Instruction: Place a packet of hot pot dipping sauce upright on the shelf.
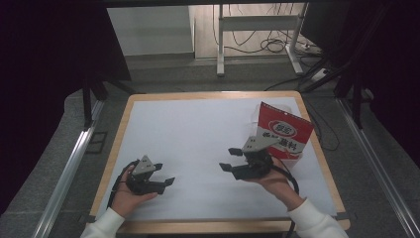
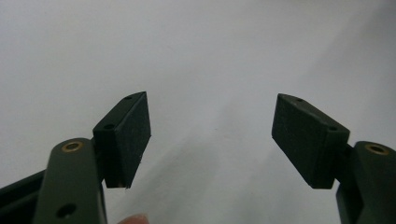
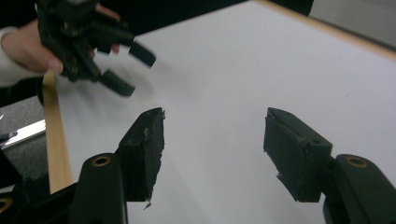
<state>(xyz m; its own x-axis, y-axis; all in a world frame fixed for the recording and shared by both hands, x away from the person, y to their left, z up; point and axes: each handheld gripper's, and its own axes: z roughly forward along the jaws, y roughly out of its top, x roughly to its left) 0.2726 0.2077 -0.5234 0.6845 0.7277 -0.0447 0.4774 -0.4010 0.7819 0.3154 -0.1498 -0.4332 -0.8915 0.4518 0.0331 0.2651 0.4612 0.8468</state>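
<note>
A red and white packet [image 1: 286,133] stands upright on the white sheet [image 1: 198,129] that covers the wooden table [image 1: 124,119], near the sheet's far right corner. The right gripper [image 1: 233,159] is held in the person's right hand [image 1: 274,179] just in front of and to the left of the packet, its body close to the packet's lower edge and its jaws pointing away from the packet toward the middle of the sheet. Those jaws stand well apart with only bare sheet between them, as the right gripper view [image 3: 214,140] shows. The left gripper [image 1: 163,174] is well apart from the packet, near the sheet's near left part, held in the left hand [image 1: 128,194], with its jaws aimed toward the right gripper. In the left gripper view [image 2: 212,135] its jaws are spread wide over plain white sheet with nothing between them. The left gripper [image 3: 128,70] also appears blurred in the right gripper view, above the table's wooden edge, jaws apart.
</note>
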